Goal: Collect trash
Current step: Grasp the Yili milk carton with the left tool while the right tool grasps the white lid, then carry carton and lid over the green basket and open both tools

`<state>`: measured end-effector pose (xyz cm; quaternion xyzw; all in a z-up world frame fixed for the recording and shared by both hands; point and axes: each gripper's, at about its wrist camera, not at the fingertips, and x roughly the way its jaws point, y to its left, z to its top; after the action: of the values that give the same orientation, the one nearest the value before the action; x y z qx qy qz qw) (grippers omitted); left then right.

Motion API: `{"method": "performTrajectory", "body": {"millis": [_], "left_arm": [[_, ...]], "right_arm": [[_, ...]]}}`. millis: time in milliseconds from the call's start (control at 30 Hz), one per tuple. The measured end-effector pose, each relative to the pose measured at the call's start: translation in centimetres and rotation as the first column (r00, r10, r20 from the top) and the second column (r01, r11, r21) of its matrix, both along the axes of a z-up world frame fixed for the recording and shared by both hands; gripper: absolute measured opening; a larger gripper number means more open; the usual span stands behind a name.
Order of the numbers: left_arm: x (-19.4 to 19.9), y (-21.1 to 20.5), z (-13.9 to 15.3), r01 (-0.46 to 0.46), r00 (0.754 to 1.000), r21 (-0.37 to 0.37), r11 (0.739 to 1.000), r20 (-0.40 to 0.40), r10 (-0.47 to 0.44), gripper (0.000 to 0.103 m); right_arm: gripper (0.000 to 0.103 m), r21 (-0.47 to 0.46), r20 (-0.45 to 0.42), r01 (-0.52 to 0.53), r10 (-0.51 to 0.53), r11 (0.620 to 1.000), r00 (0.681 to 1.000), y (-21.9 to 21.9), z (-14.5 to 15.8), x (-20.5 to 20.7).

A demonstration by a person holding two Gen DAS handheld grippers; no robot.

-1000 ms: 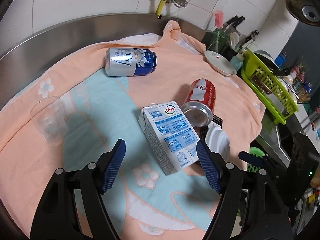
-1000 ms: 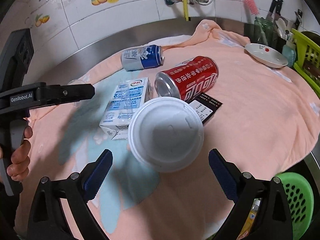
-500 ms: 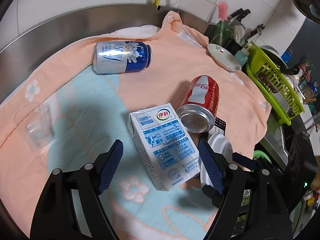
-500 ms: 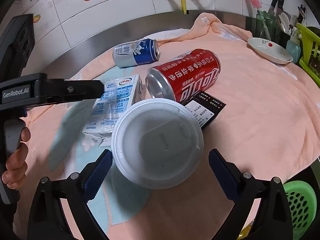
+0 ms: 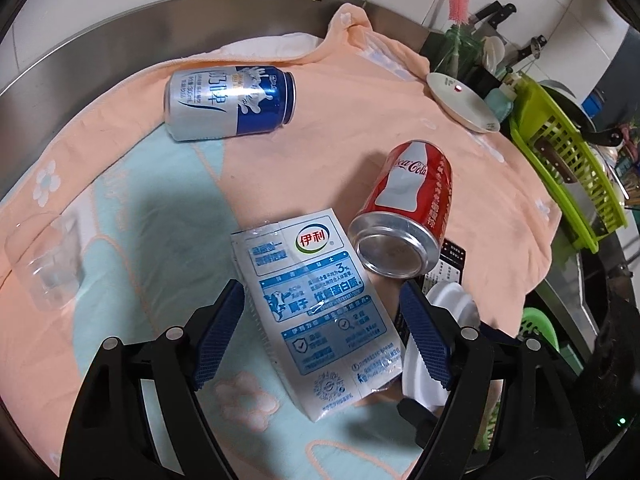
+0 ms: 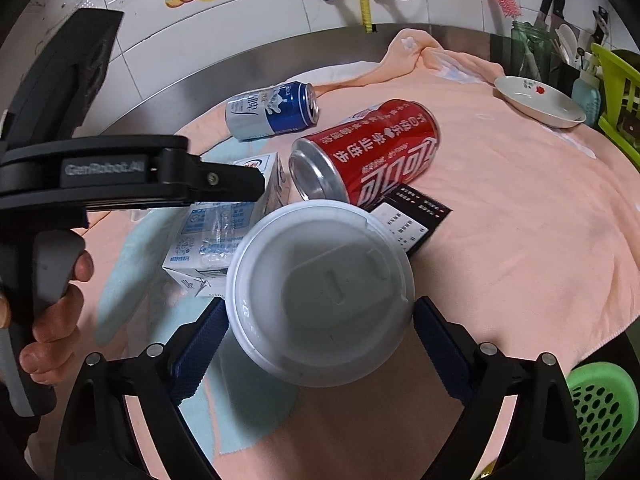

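On a peach and blue towel [image 5: 312,160] lie a blue-and-white milk carton [image 5: 316,304], a red cola can [image 5: 408,216], a blue-and-white can [image 5: 228,104] and a clear plastic cup [image 5: 44,260]. My left gripper [image 5: 320,286] is open and straddles the carton, its pads apart from the carton's sides. A white cup with a lid [image 6: 320,292] stands between the fingers of my right gripper [image 6: 320,304]. Those jaws are closing, with the pads close beside the cup, partly hidden under its lid. A black packet [image 6: 412,216] lies behind the cup, beside the cola can [image 6: 372,152].
A white dish [image 6: 540,104] sits at the towel's far right, by a green dish rack [image 5: 568,168] and a knife holder. A green perforated basket [image 6: 600,408] stands below the counter edge at right. A steel rim and tiled wall bound the back. A hand [image 6: 52,320] holds the left gripper's handle.
My left gripper has moved forward and down, so the carton now lies between its fingers. The right gripper's jaws have narrowed around the white cup, which fills more of the view.
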<state>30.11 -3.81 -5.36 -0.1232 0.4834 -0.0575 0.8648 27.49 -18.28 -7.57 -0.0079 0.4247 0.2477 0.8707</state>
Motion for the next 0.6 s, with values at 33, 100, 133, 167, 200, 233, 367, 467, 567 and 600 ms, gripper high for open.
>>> {"method": "performTrajectory", "body": {"millis": [33, 100, 133, 167, 200, 233, 367, 467, 567, 600], "left_arm": [[0.1, -0.1, -0.1, -0.001, 1.0, 0.003, 1.0, -0.003, 0.001, 0.079], [0.4, -0.2, -0.4, -0.008, 1.0, 0.012, 1.0, -0.011, 0.008, 0.079], [0.5, -0.3, -0.6, -0.012, 1.0, 0.017, 1.0, -0.015, 0.012, 0.079], [0.7, -0.4, -0.7, -0.015, 1.0, 0.022, 1.0, -0.018, 0.016, 0.079], [0.8, -0.5, -0.9, -0.018, 1.0, 0.029, 0.999, -0.02, 0.019, 0.079], [0.8, -0.5, -1.0, -0.02, 1.0, 0.034, 0.999, -0.021, 0.021, 0.079], [0.9, -0.8, -1.3, -0.022, 1.0, 0.046, 0.999, -0.015, 0.022, 0.075], [0.7, -0.7, -1.2, -0.012, 1.0, 0.04, 0.999, -0.006, 0.013, 0.074], [0.2, -0.7, -1.1, -0.003, 1.0, 0.043, 0.999, 0.002, 0.003, 0.073], [0.0, -0.7, -1.1, -0.001, 1.0, 0.043, 0.999, 0.003, 0.001, 0.072]], "right_arm": [[0.089, 0.001, 0.001, 0.002, -0.002, 1.0, 1.0, -0.2, 0.0, -0.1], [0.089, 0.0, 0.006, 0.009, -0.009, 1.0, 1.0, -0.6, 0.1, -0.5], [0.089, 0.001, 0.011, 0.013, -0.013, 1.0, 1.0, -0.8, 0.2, -0.7], [0.089, 0.004, 0.017, 0.018, -0.018, 1.0, 1.0, -1.2, 0.5, -1.0], [0.089, 0.008, 0.02, 0.023, -0.023, 1.0, 1.0, -1.5, 0.6, -1.3], [0.089, 0.015, 0.025, 0.029, -0.029, 0.999, 0.999, -1.8, 0.8, -1.6], [0.089, 0.036, 0.031, 0.064, -0.065, 0.997, 0.997, -3.9, 1.5, -3.1], [0.089, 0.049, 0.032, 0.089, -0.091, 0.995, 0.995, -5.6, 1.8, -4.4], [0.088, 0.065, 0.029, 0.11, -0.112, 0.992, 0.993, -7.0, 2.1, -5.5], [0.088, 0.069, 0.029, 0.118, -0.12, 0.991, 0.992, -7.2, 2.1, -5.7]]}}
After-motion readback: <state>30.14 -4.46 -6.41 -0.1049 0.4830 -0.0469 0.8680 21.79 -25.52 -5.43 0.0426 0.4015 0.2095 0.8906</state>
